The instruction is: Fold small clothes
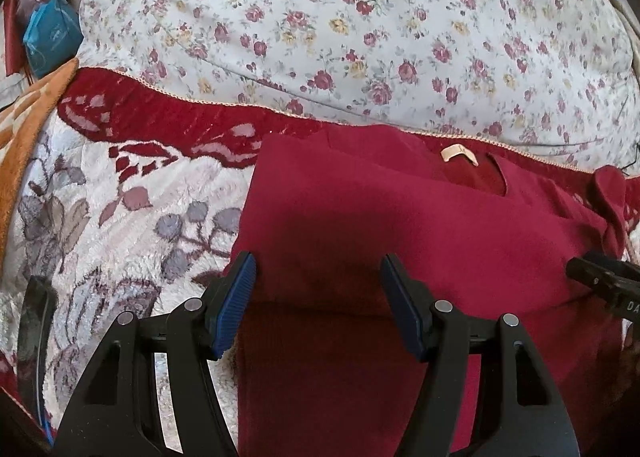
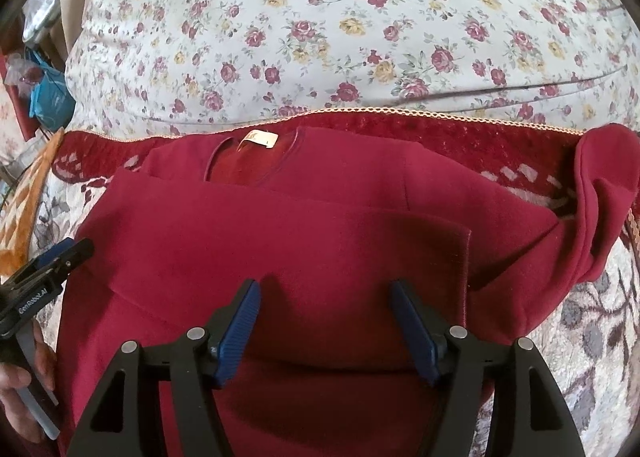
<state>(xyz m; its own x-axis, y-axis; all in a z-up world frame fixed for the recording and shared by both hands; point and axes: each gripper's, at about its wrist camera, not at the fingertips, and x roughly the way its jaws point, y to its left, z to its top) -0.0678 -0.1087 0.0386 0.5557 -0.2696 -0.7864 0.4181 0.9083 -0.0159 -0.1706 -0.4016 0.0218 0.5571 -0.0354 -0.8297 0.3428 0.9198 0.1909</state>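
Note:
A dark red long-sleeved top (image 1: 400, 217) lies flat on a plush blanket, its neck and pale label (image 1: 458, 153) pointing away from me. In the right wrist view one sleeve is folded across the top's chest (image 2: 280, 241), with the cuff (image 2: 464, 257) toward the right. The other sleeve (image 2: 600, 197) lies bunched at the right edge. My left gripper (image 1: 318, 261) hovers open over the top's left side, nothing between its blue pads. My right gripper (image 2: 325, 285) stands open over the folded sleeve, also holding nothing. Each gripper shows at the edge of the other's view (image 2: 60, 257) (image 1: 600, 277).
A large floral pillow (image 1: 360, 17) rises just behind the top. The cream and red patterned blanket (image 1: 100, 197) spreads left and right. An orange cloth (image 1: 24, 129) and a blue bag (image 1: 48, 37) lie at the far left. A hand (image 2: 16, 385) holds the left gripper.

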